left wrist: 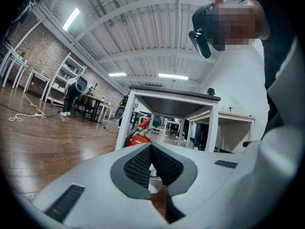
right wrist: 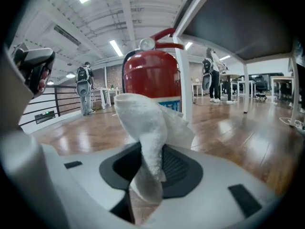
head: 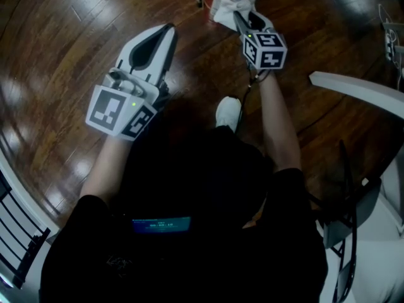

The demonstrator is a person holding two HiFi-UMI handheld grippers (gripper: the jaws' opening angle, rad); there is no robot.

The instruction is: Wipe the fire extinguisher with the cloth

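The person stands over a glossy dark wooden plank floor (head: 57,49), a gripper in each hand. The right gripper (head: 251,21) reaches forward with its jaws clenched on a white terry cloth (right wrist: 148,128), which bunches up out of the grey ribbed pads and folds over above them. The cloth's free end lies against the lower body of the red metal fire extinguisher (right wrist: 152,73), which stands upright on the floor just beside a white table leg (right wrist: 183,85). A blue-and-white label sits low on the cylinder behind the cloth; its print is too small and too covered to read. A round gauge and a red lever top the extinguisher.

The left gripper (head: 153,46) is held well off to the side, above bare floor, its jaws closed together with nothing between them. Each gripper's cube carries black-and-white square markers, but no words. A small blue-lit screen (head: 161,224) glows at the person's chest, with its writing illegible.
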